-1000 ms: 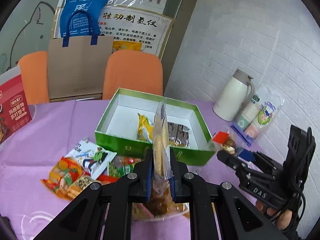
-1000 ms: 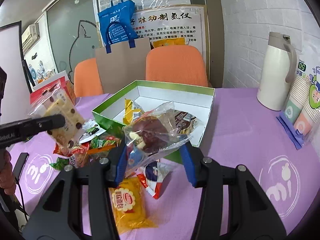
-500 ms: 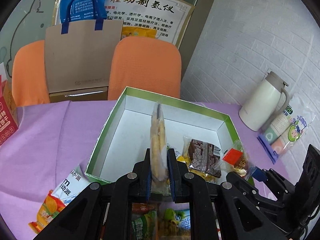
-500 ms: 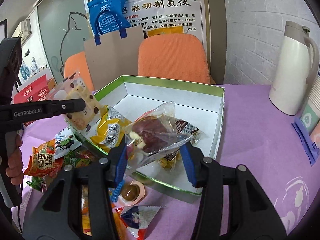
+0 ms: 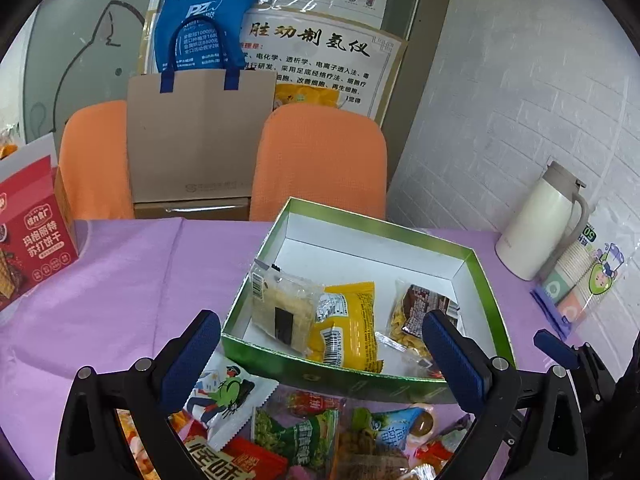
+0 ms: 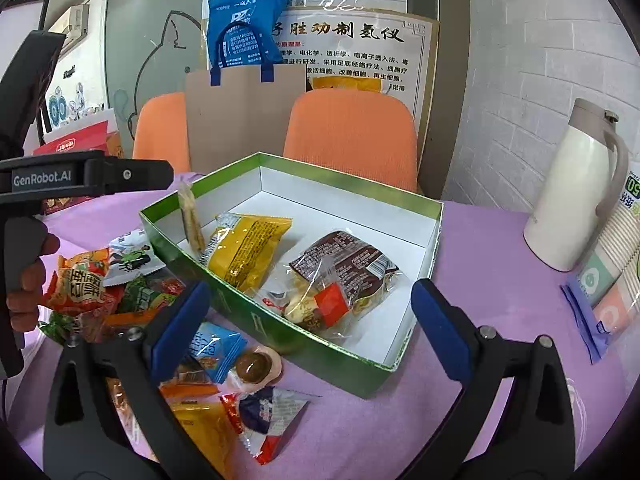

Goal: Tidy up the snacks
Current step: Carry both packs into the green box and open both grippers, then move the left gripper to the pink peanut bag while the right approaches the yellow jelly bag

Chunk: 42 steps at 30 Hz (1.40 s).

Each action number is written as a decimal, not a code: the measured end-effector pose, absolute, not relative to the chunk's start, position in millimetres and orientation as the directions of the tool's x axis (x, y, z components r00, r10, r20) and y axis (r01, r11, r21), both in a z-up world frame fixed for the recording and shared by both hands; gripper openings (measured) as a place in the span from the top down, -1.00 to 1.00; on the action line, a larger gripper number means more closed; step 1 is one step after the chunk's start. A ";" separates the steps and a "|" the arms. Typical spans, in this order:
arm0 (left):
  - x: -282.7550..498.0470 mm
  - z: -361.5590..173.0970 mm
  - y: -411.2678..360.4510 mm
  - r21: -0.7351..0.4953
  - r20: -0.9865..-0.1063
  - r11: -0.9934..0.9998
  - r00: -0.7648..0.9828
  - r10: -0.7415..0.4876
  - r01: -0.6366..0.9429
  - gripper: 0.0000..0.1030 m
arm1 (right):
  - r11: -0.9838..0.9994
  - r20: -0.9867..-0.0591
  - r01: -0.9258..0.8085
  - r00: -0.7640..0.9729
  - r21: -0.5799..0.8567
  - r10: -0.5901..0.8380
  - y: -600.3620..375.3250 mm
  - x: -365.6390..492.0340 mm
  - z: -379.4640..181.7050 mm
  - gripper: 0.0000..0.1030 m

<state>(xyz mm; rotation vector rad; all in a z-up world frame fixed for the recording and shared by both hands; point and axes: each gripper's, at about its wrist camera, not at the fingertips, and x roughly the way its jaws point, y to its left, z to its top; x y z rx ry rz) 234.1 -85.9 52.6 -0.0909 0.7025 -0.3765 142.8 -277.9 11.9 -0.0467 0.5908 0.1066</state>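
Both grippers (image 5: 320,350) (image 6: 306,320) agape; cracker pack (image 6: 190,220) upright on edge in box (image 6: 352,184)

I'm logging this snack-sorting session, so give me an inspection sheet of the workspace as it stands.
Surface: purple tablecloth, smooth where bare.
Job's things: green box open, holding a yellow packet, a brown packet and a pale biscuit pack against its left wall.
Clutter: loose snacks heaped on the cloth in front of the box.
Grippers: left claw open and empty; right claw open and empty.
Cables: nothing seen.
Surroundings: white thermos, sleeve of paper cups, two orange chairs, red carton.
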 end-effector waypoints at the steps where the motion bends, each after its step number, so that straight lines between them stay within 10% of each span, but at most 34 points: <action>1: 228.9 58.1 -83.7 -0.207 -0.606 0.928 0.704 -0.371 0.310 -0.99 | 0.993 -0.547 -0.116 0.832 -0.013 0.090 -277.6 136.6 17.4 -0.95; 16: 95.3 71.6 -62.7 -0.107 -0.602 0.920 0.711 -0.363 0.378 -0.99 | 0.988 -0.441 -0.149 0.889 -0.034 0.119 -267.2 23.1 62.5 -0.98; 36: 75.4 -20.0 -8.4 -0.296 -0.716 0.923 0.583 -0.384 0.245 -0.99 | 0.976 -0.680 -0.164 0.700 0.145 0.219 -242.2 36.1 -36.4 -0.98; 42: 113.2 -18.1 -22.0 -0.279 -0.729 0.922 0.567 -0.384 0.267 -0.98 | 0.975 -0.713 -0.132 0.665 0.177 0.219 -253.0 34.4 -49.0 -0.17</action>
